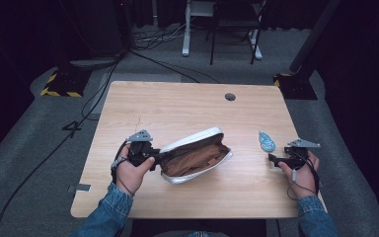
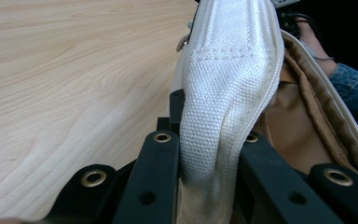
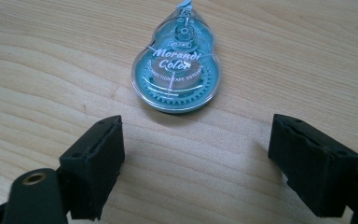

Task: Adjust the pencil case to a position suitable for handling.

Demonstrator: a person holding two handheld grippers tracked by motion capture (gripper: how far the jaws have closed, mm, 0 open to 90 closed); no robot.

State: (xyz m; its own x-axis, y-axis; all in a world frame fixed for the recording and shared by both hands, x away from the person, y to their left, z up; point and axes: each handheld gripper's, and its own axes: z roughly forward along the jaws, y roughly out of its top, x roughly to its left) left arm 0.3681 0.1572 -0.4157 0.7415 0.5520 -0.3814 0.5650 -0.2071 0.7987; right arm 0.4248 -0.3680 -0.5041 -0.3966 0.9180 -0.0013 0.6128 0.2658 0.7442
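A white pouch (image 1: 196, 156) with a brown lining lies open near the middle of the wooden table (image 1: 187, 106), somewhat toward the near edge. The left gripper (image 1: 154, 157) clamps the pouch's left end, its jaws pressed against the white woven fabric on both sides. Toward the right edge lies a teal correction tape dispenser (image 3: 177, 67), flat on the wood; its label appears to read "Morandi Color". The right gripper (image 3: 196, 165) sits just short of it, jaws spread wide and holding nothing.
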